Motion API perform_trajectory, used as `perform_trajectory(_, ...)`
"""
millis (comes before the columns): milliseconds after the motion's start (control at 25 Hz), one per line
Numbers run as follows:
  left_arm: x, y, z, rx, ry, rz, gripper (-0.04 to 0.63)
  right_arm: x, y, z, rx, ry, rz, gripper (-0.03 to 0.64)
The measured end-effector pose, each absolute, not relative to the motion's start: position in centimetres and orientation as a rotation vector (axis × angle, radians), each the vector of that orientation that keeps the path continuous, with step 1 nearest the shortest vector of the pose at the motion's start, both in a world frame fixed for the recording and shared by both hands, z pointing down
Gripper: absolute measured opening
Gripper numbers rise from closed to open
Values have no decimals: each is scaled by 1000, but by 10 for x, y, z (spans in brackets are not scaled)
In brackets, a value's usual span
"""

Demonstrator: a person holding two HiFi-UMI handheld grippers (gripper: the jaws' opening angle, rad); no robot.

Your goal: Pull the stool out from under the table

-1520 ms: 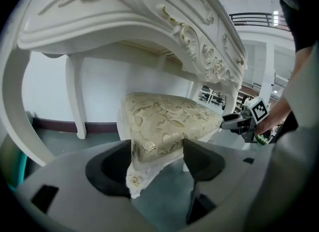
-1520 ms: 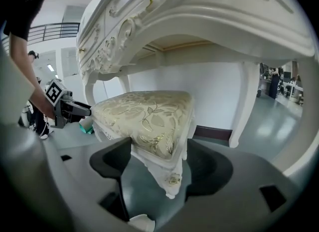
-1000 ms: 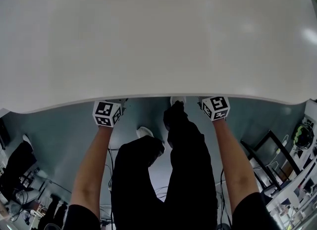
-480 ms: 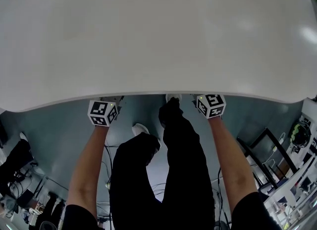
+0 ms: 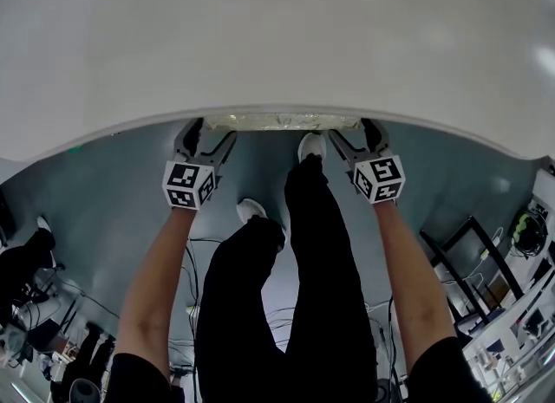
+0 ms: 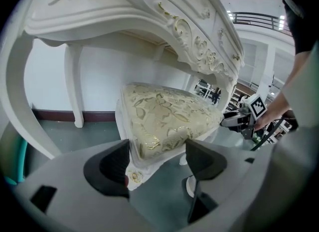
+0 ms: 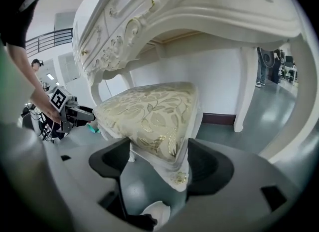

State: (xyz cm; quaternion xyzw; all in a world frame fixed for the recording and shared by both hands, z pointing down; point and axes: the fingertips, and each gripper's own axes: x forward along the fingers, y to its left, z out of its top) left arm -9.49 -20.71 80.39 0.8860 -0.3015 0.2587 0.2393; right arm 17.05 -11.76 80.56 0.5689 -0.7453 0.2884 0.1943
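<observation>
**Head view: both grippers on the stool's front corners, seat barely clear of the table**

Head view shows the stool (image 5: 282, 121) as a thin strip of gold-patterned cushion at upper centre, just below the white table (image 5: 277, 37)'s rim. Most of the seat lies beneath the top. The gripper views show it standing on the floor (image 5: 113, 193) under the carved apron, between the table's legs.

The left gripper (image 5: 208, 133) has its jaws spread wide around the seat's left front corner, and both pads look pressed against it. The right gripper (image 5: 354, 133) pinches the right front corner the same way, its jaws bracketing the white frame with its small gilt rosette.

The stool should handle as a stiff, fairly weighty piece. The painted frame will not flex, but it looks smooth and could slip through the pads. The cushion is soft and would give under pressure, so the firm hold is on the frame rail at the corners, below the fabric. The stool's feet will probably drag on the floor, so an even pull from both sides seems wise to keep it from twisting.

Both forearms reach forward and down, roughly parallel, one on each side of the person's legs (image 5: 295, 306). The marker cubes face upward and the grippers point in under the table edge.
</observation>
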Motion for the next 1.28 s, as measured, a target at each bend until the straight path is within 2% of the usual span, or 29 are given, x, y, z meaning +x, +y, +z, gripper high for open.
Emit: perform_trajectory(1280,-139,-45,816,2312,-769,888,357,128,41,819,1493,-1926,930,364)
